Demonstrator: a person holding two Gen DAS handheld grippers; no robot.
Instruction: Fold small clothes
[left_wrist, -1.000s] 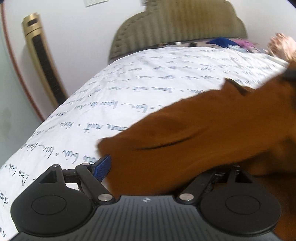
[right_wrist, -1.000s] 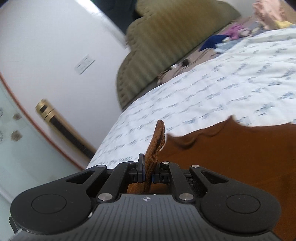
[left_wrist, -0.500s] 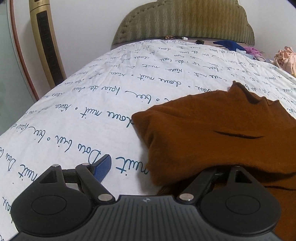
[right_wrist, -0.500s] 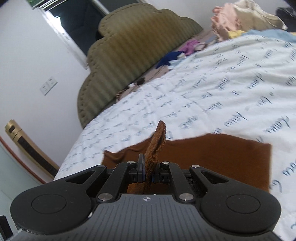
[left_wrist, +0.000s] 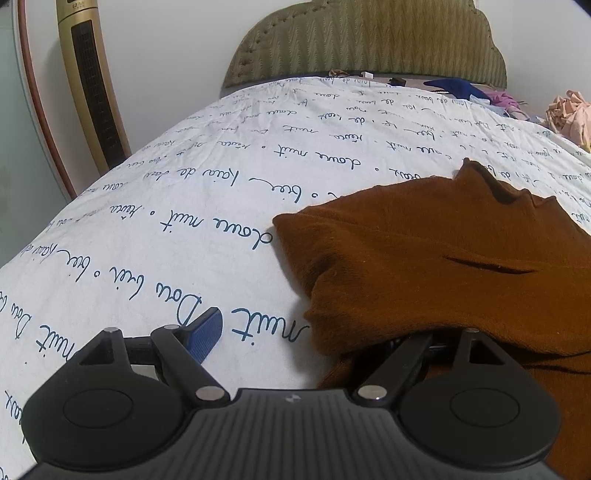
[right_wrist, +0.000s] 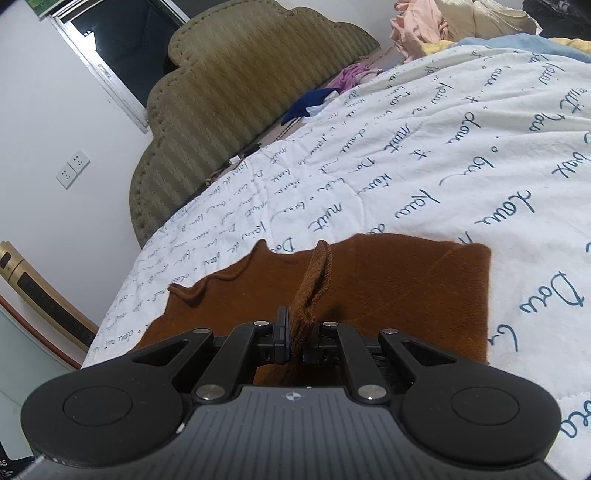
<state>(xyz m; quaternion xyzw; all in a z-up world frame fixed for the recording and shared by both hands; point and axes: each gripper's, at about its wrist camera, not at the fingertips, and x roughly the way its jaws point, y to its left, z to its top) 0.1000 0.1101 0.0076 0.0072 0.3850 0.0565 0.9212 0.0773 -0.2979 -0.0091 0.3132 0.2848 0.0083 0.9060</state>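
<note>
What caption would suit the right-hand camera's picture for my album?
Right gripper pinching a fold of the brown knit top spread on a white script-printed quilt.

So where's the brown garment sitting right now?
The brown garment lies spread on the lettered bedspread, just ahead of both grippers. The right gripper pinches a fold of its near edge; in the left wrist view it fills the right side.
</note>
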